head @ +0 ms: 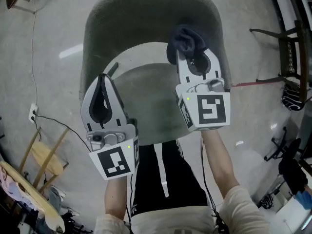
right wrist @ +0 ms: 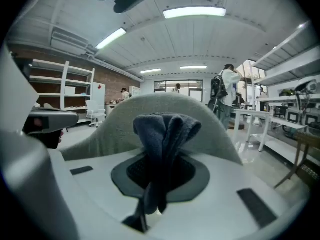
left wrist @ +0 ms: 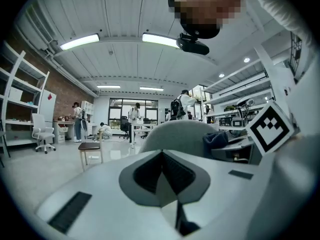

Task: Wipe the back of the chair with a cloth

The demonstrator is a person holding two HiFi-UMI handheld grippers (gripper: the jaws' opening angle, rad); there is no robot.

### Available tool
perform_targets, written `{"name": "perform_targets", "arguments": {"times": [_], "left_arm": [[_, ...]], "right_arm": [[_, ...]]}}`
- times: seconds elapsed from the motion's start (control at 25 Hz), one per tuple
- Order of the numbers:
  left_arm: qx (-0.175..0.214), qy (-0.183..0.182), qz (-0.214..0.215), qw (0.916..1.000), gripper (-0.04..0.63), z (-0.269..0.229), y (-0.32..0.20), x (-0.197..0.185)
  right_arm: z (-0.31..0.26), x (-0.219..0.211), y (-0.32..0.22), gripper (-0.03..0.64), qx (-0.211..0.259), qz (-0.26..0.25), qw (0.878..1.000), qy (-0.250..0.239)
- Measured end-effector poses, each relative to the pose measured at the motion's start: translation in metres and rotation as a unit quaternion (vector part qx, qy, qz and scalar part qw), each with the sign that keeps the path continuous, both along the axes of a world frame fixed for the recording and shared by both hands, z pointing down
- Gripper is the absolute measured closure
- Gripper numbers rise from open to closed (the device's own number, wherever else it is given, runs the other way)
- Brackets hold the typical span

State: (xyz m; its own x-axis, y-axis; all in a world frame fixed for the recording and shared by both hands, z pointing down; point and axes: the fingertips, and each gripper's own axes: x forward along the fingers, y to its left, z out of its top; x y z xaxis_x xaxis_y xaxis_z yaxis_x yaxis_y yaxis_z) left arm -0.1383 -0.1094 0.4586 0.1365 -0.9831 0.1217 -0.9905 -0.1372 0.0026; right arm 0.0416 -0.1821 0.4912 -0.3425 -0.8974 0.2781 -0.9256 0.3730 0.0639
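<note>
Right tool [head: 195,57] clamps dark cloth [head: 185,39], seemingly touching the chair back [head: 146,13]; left tool [head: 104,79] closed, empty; stool [left wrist: 91,148] beyond.

Light: bright and even, from ceiling strip lights [left wrist: 80,41] in both gripper views. Glare: I note a pale streak on the floor [head: 70,51]. Distortion: heavy fisheye bending, black corners. Focus: the cloth [right wrist: 162,129], close to the lens, reads slightly soft.
</note>
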Motion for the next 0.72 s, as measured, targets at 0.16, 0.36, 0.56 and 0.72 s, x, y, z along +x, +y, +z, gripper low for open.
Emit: {"name": "perform_targets", "arguments": {"times": [0.16, 0.36, 0.56, 0.72], "left_arm": [[-0.002, 0.007, -0.034, 0.9994, 0.58, 0.006, 0.013, -0.018], [-0.007, 0.007, -0.076, 0.9971, 0.58, 0.016, 0.037, -0.041], [-0.008, 0.011, -0.121, 0.9926, 0.58, 0.027, 0.064, -0.064], [-0.006, 0.016, -0.14, 0.99, 0.58, 0.032, 0.083, -0.073]], "right_arm": [[0.006, -0.062, 0.01, 0.558, -0.001, -0.082, 0.996, -0.019], [0.015, -0.128, 0.034, 0.558, -0.006, -0.18, 0.983, -0.036], [0.042, -0.183, 0.069, 0.558, -0.028, -0.28, 0.959, -0.017], [0.06, -0.215, 0.099, 0.558, -0.047, -0.335, 0.941, -0.01]]}}
